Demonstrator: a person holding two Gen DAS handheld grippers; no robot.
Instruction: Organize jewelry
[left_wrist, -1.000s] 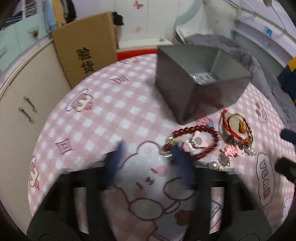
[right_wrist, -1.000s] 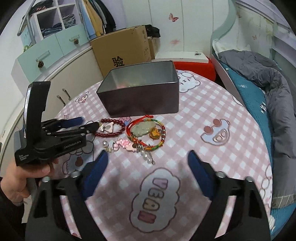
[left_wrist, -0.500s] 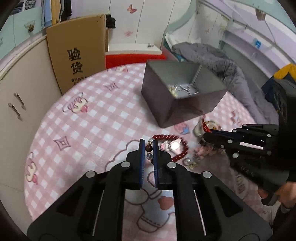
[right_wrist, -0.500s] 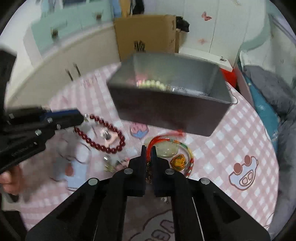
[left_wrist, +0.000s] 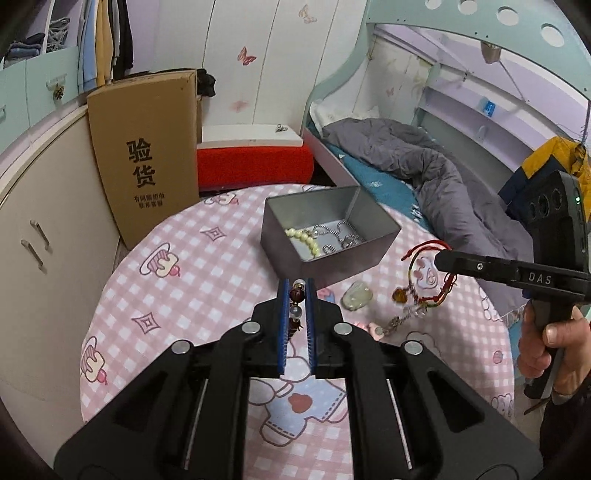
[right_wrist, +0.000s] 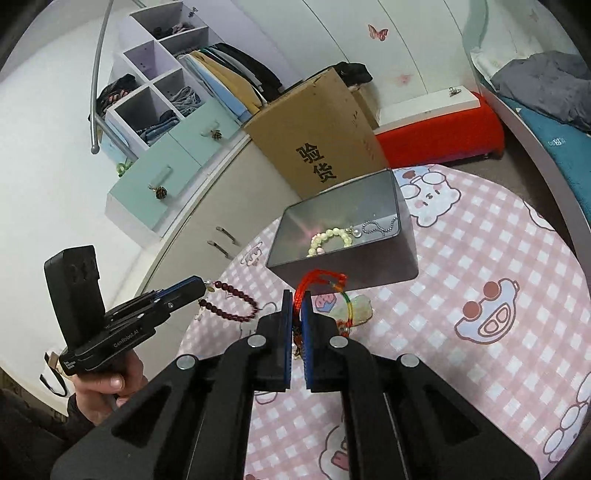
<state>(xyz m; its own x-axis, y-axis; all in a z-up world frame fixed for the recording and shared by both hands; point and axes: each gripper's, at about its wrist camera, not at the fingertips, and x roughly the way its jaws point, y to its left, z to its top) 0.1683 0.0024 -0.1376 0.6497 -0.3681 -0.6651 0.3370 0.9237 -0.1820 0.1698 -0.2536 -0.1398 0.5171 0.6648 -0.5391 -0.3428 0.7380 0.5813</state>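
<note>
My left gripper (left_wrist: 297, 286) is shut on a dark red bead bracelet (left_wrist: 295, 295), which hangs from its tip (right_wrist: 201, 286) above the table as a loop of beads (right_wrist: 236, 304). My right gripper (right_wrist: 295, 301) is shut on a red and multicoloured cord bracelet (right_wrist: 325, 280) with charms; in the left wrist view the cord bracelet (left_wrist: 424, 280) dangles from the right gripper's tip (left_wrist: 443, 260). The grey metal box (left_wrist: 325, 266) stands just beyond both, holding a pale bead bracelet (left_wrist: 304, 240) and silver chains (left_wrist: 341, 236). A pale green pendant (left_wrist: 356, 299) hangs low over the cloth.
The round table has a pink checked cloth (left_wrist: 177, 288). A small pink charm (left_wrist: 376, 330) lies on it near the front. A cardboard box (left_wrist: 147, 155) leans behind the table, a red bench (left_wrist: 255, 162) and a bed (left_wrist: 424, 173) lie beyond. A hand (left_wrist: 550, 347) grips the right gripper.
Both grippers went from open to shut, the left on the dark red bracelet, the right on the cord bracelet. Both then rose, lifting the bracelets off the cloth.
</note>
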